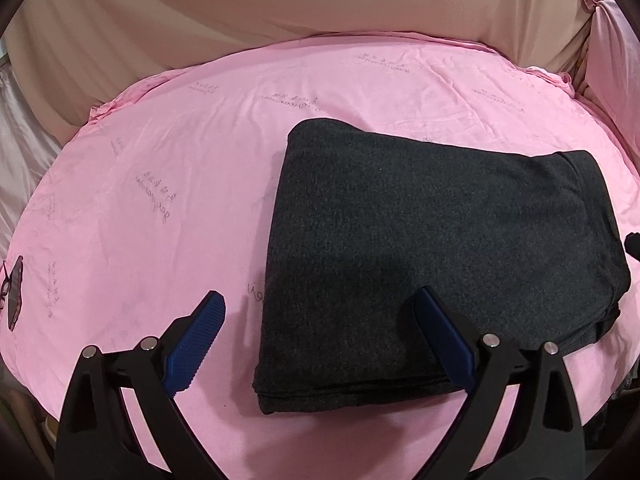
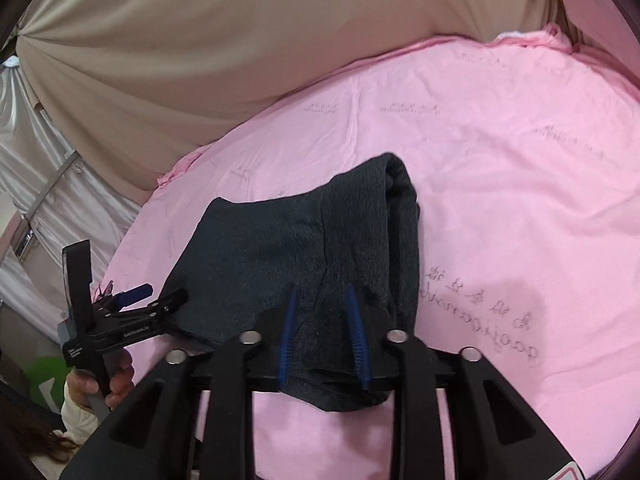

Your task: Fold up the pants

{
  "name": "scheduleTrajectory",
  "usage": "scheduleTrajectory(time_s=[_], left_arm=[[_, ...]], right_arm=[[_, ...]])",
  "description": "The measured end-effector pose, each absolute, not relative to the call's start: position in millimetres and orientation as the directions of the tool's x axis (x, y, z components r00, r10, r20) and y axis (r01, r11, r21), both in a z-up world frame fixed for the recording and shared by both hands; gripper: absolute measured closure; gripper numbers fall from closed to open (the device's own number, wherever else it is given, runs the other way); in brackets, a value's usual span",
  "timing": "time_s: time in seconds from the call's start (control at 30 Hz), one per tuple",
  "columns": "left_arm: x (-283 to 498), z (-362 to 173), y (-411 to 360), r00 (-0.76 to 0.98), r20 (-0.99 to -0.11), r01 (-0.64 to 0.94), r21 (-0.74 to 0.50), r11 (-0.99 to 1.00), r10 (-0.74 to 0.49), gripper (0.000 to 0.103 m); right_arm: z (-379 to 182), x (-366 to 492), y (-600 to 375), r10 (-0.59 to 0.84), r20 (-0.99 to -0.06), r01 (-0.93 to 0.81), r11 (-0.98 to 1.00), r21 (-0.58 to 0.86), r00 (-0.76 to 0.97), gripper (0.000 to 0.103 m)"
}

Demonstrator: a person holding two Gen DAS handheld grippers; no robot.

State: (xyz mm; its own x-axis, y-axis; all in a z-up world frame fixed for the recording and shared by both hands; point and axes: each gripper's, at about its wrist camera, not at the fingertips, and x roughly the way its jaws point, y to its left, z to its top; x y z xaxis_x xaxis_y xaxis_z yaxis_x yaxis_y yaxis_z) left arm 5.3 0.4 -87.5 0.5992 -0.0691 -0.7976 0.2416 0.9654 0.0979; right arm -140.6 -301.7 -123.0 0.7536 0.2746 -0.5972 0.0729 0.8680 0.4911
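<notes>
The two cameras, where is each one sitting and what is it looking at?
Left wrist view: sits on the left claw, looking forward and down at the folded dark grey knit pants on the pink printed bedsheet; its blue-padded fingers are spread wide.
Right wrist view: sits on the right claw, over the pants' near edge; its fingers stand apart, and the left claw with the person's hand shows at left.
Both views share the pants, the sheet and the beige draped curtain behind.

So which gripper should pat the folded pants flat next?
Probably the right gripper: its blue fingers sit over the dark pants. The left gripper is wide open at the bundle's edge.
</notes>
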Motion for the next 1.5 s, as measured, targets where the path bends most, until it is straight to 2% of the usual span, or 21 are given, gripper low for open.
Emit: scheduleTrajectory(time_s=[0.03, 0.33, 0.43, 0.5, 0.6, 0.67, 0.77, 0.8, 0.83, 0.87, 0.9, 0.93, 0.97, 1.07, 1.13, 1.2, 1.27, 1.3, 1.4, 1.47, 1.5], left_arm=[[5, -88, 2, 0.597, -0.799, 0.240, 0.092, 0.966, -0.072, 0.009], [2, -89, 6, 0.595, -0.800, 0.241, 0.087, 0.967, -0.076, 0.009], [-1, -80, 17, 0.599, -0.792, 0.242, 0.045, 0.969, -0.112, 0.009], [0, -73, 36, 0.578, -0.795, 0.240, -0.050, 0.969, -0.184, 0.008], [16, -78, 70, 0.485, -0.805, 0.213, -0.269, 0.939, -0.340, 0.005], [30, -92, 82, 0.429, -0.813, 0.162, -0.360, 0.919, -0.394, 0.005], [48, -115, 79, 0.357, -0.809, 0.151, -0.444, 0.883, -0.467, 0.005], [47, -113, 75, 0.387, -0.801, 0.162, -0.428, 0.889, -0.456, 0.007], [48, -113, 67, 0.372, -0.797, 0.191, -0.437, 0.879, -0.476, 0.023], [49, -113, 61, 0.348, -0.788, 0.218, -0.459, 0.861, -0.508, 0.045], [50, -114, 56, 0.332, -0.783, 0.232, -0.473, 0.850, -0.527, 0.054], [51, -113, 52, 0.338, -0.789, 0.235, -0.458, 0.857, -0.514, 0.073], [52, -110, 50, 0.342, -0.796, 0.238, -0.441, 0.865, -0.500, 0.080], [39, -87, 62, 0.365, -0.782, 0.257, -0.437, 0.862, -0.505, 0.088], [20, -69, 79, 0.354, -0.780, 0.283, -0.437, 0.854, -0.517, 0.089], [7, -68, 91, 0.342, -0.796, 0.274, -0.424, 0.863, -0.500, 0.088], [-1, -86, 95, 0.323, -0.835, 0.260, -0.375, 0.890, -0.446, 0.081], [-2, -96, 96, 0.314, -0.840, 0.252, -0.375, 0.892, -0.442, 0.078], [-1, -111, 101, 0.322, -0.811, 0.188, -0.451, 0.872, -0.489, 0.047], [3, -112, 97, 0.307, -0.757, 0.204, -0.539, 0.817, -0.577, 0.005], [5, -113, 93, 0.303, -0.744, 0.204, -0.560, 0.803, -0.595, 0.005]], right_arm=[[-120, -137, -300, 0.262, -0.602, 0.084, 0.871, 0.485, 0.754, 0.051], [-141, -142, -301, 0.313, -0.624, 0.134, 0.816, 0.563, 0.716, 0.049], [-141, -143, -302, 0.316, -0.623, 0.135, 0.812, 0.568, 0.715, 0.048], [-143, -141, -303, 0.320, -0.625, 0.145, 0.804, 0.577, 0.712, 0.048], [-152, -139, -310, 0.327, -0.631, 0.191, 0.768, 0.612, 0.704, 0.040], [-163, -137, -315, 0.375, -0.610, 0.203, 0.714, 0.670, 0.698, 0.038], [-168, -132, -313, 0.414, -0.572, 0.175, 0.682, 0.711, 0.709, 0.034], [-168, -129, -309, 0.431, -0.567, 0.163, 0.678, 0.717, 0.702, 0.034], [-167, -125, -304, 0.437, -0.564, 0.154, 0.679, 0.717, 0.701, 0.033], [-166, -122, -300, 0.432, -0.569, 0.152, 0.688, 0.710, 0.700, 0.033], [-163, -118, -295, 0.426, -0.577, 0.142, 0.706, 0.693, 0.697, 0.033], [-160, -116, -291, 0.428, -0.577, 0.128, 0.716, 0.686, 0.696, 0.050], [-155, -115, -290, 0.457, -0.558, 0.103, 0.703, 0.704, 0.692, 0.065], [-123, -129, -285, 0.485, -0.519, 0.035, 0.706, 0.708, 0.704, 0.075], [-110, -145, -280, 0.520, -0.507, -0.001, 0.698, 0.716, 0.687, 0.076], [-118, -155, -275, 0.538, -0.541, 0.002, 0.708, 0.706, 0.647, 0.073], [-142, -161, -270, 0.479, -0.632, 0.073, 0.760, 0.646, 0.609, 0.055], [-152, -162, -269, 0.441, -0.672, 0.117, 0.779, 0.616, 0.595, 0.052], [-168, -171, -280, 0.507, -0.580, 0.124, 0.676, 0.726, 0.638, 0.039], [-170, -170, -283, 0.540, -0.527, 0.104, 0.627, 0.772, 0.656, 0.032], [-170, -167, -282, 0.551, -0.515, 0.091, 0.620, 0.779, 0.657, 0.032]])
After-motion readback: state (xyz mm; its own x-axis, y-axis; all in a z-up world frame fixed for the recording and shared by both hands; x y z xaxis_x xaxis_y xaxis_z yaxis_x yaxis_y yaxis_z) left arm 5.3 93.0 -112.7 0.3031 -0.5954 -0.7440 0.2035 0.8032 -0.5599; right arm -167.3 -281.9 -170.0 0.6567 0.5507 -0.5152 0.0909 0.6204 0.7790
